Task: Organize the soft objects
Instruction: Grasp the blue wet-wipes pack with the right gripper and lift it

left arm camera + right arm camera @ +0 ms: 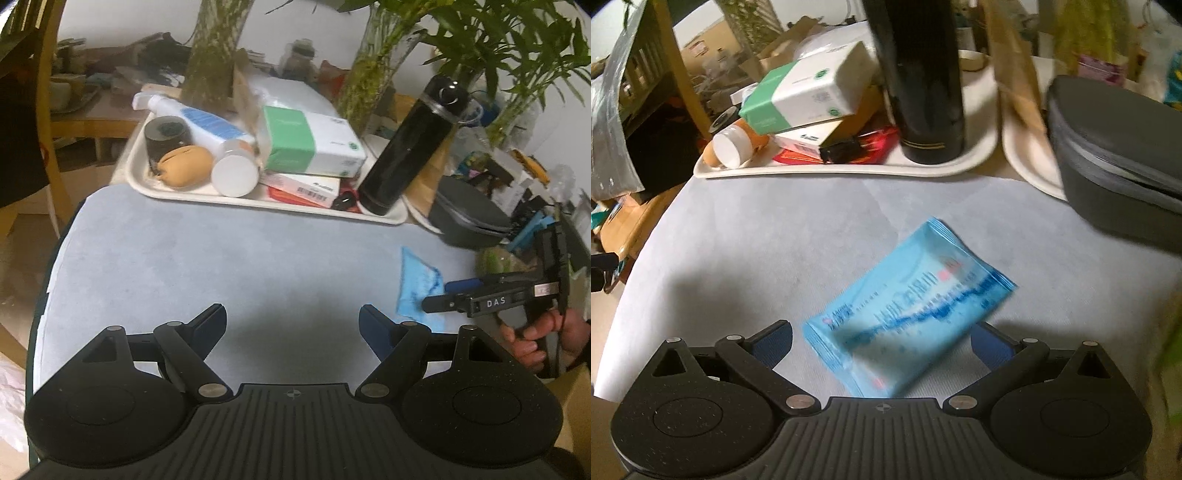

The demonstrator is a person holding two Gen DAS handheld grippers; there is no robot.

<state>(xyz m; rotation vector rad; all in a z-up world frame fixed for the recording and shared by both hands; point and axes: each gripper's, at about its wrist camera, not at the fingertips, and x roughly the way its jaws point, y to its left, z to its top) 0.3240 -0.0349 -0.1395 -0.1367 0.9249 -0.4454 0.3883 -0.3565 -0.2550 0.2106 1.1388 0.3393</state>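
Early stage by my read: the one soft item on the open mat, a blue wet-wipe pack (908,306), is not yet picked up. It lies flat on the grey mat (221,258), directly ahead of my right gripper (882,341), its near end reaching in between the two spread fingers; I see no pad pressing on it, so right is released and holding nothing. My left gripper (293,325) is also spread wide with only bare mat between its fingers, and the pack sits off to its right, near the right gripper's tip. Beyond both grippers the cream tray (207,197) already carries a tan soft pouch (184,166), a green-and-white box (314,142), a spray bottle (195,120), a white-capped bottle (236,170) and a black flask (406,147), so some sorting may be done, though I can't tell what counts as finished. Left to do, I judge: grasp the pack and place it with the other soft things. Writing: "DAS" reads clearly on the right gripper's body from the left wrist view. The pack carries dark blue print, blurred, unreadable. Box and carton labels are too small to read.
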